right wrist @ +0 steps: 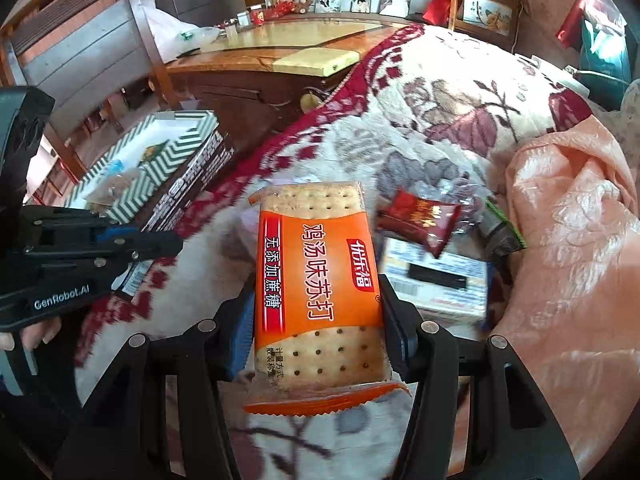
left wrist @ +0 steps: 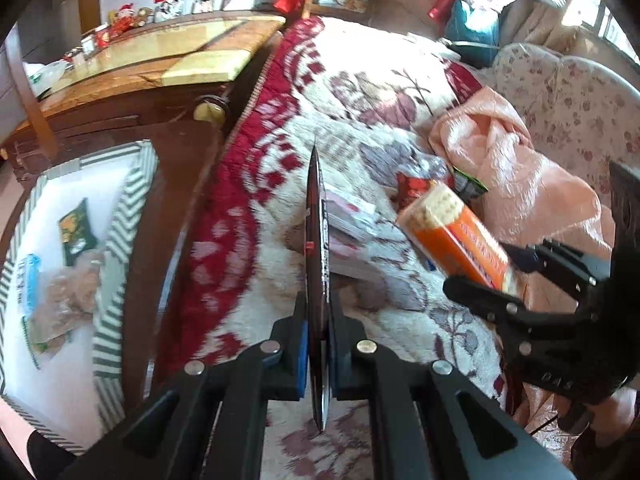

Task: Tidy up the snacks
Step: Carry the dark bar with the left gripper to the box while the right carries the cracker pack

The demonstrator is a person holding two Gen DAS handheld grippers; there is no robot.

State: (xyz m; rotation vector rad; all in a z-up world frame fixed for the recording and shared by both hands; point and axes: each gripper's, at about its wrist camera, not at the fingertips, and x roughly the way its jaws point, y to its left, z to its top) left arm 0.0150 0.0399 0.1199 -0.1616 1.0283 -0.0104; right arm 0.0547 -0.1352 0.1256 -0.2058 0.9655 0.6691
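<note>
We see our right gripper (right wrist: pixel 316 344) clamping an orange soda-cracker packet (right wrist: pixel 316 280) above the fleecy red-and-cream floral blanket (right wrist: pixel 440 92). Our left gripper (left wrist: pixel 318 356) pinches a thin dark flat packet (left wrist: pixel 317 280) edge-on. A green-striped white box (left wrist: pixel 124 216) sits left, before a wooden marble-topped cabinet (left wrist: pixel 160 60).

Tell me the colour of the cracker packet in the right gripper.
Orange, with a red side band and clear ends showing crackers: cracker packet. Best in the right wrist view.

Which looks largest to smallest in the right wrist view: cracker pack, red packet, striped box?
1. Cracker pack, though it is nearest the camera, so that is unsure.
2. Striped box.
3. Red packet.
</note>
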